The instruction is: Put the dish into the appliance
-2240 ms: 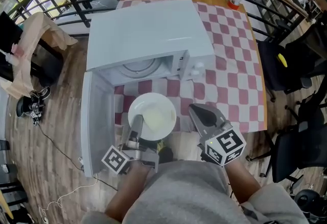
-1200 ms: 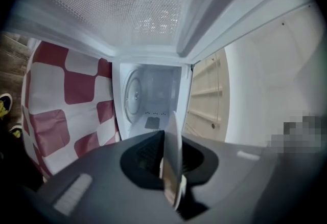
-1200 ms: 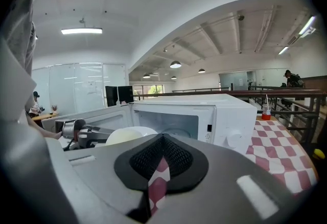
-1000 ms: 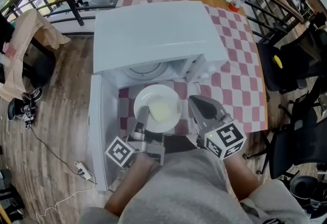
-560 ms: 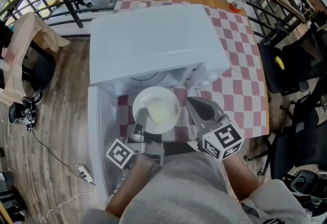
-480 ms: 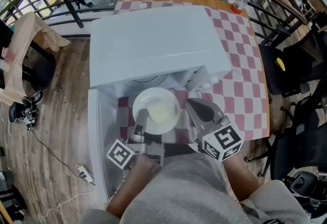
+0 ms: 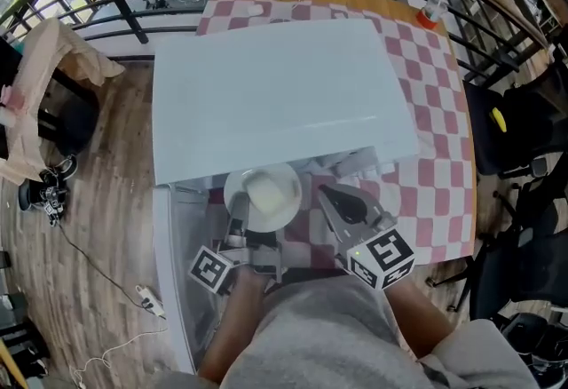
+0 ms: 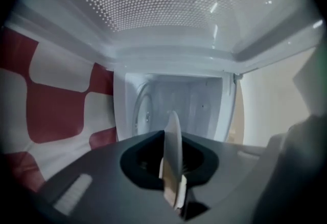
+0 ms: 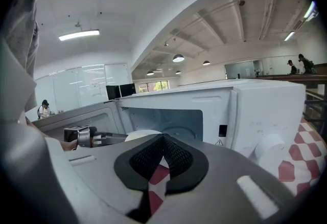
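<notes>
A white dish (image 7: 264, 194) with a pale smear in it is pinched by its near rim in my left gripper (image 7: 238, 211), which is shut on it. The dish's far edge sits at the mouth of the white microwave (image 7: 275, 94), whose door (image 7: 174, 276) hangs open to the left. In the left gripper view the dish (image 8: 172, 149) stands edge-on between the jaws, with the cavity (image 8: 179, 103) straight ahead. My right gripper (image 7: 330, 196) is shut with nothing in it, just right of the dish. From the right gripper view I see the dish (image 9: 139, 135) and the left gripper (image 9: 84, 136) before the cavity.
The microwave stands on a table with a red-and-white checked cloth (image 7: 435, 138). A glass turntable (image 9: 176, 131) lies inside the cavity. A railing (image 7: 133, 19) runs behind the table, and black chairs (image 7: 515, 130) stand to the right.
Both grippers have moved forward toward the microwave. The dish has gone from in front of the opening to its mouth, with the far rim now under the microwave's top edge.
</notes>
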